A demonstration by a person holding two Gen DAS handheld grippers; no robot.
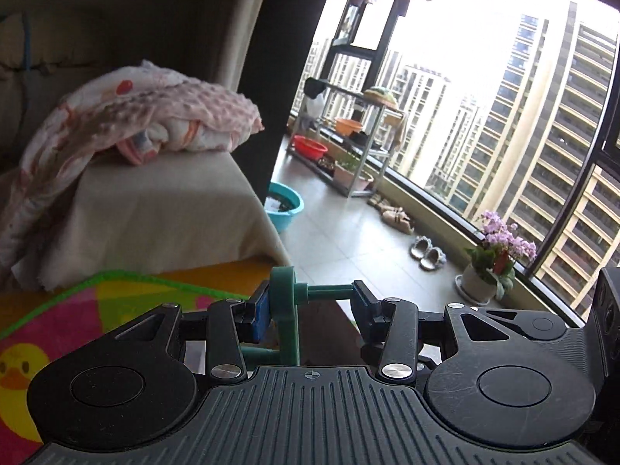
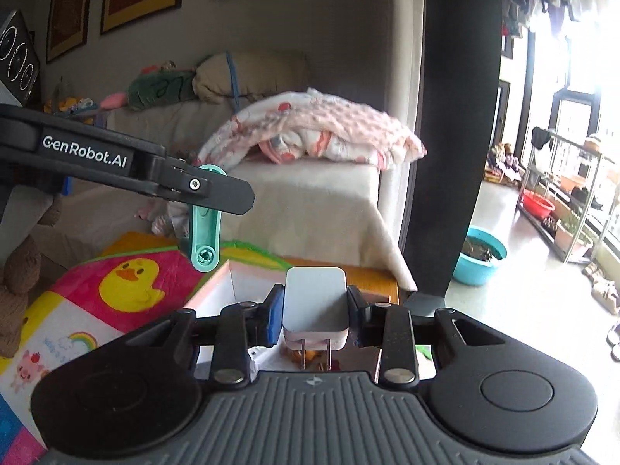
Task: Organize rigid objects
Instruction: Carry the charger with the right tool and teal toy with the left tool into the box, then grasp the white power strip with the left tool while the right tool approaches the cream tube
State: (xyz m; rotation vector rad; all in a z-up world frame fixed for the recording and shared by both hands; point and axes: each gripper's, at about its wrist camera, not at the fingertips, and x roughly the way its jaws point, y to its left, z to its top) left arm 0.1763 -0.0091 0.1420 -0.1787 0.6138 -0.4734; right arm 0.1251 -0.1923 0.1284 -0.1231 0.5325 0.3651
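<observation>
- A teal plastic crank-shaped piece (image 1: 288,310) is clamped between the pads of the left gripper (image 1: 310,302); its thin rod spans the gap from nine o'clock to three o'clock, and its flat arm hangs toward six o'clock.
- In the right wrist view the same teal piece (image 2: 204,232) is seen hanging below the left gripper (image 2: 217,190), at ten o'clock from the right gripper.
- A white plug-in charger (image 2: 314,306) is pinched by its sides in the right gripper (image 2: 314,310), the jaws pressed against it, the two metal prongs pointed toward six o'clock, back at the camera.
- A white open box (image 2: 228,283) with a pale pink rim lies just beyond and below both grippers, at eleven o'clock from the charger; it is judged the likely drop place, and the right gripper is nearer to it.
- The box rests on a bright play mat (image 2: 128,290) with a yellow duck.
- A covered sofa (image 2: 310,209) stands at twelve o'clock; clear tiled floor (image 1: 348,232) opens toward two o'clock.
</observation>
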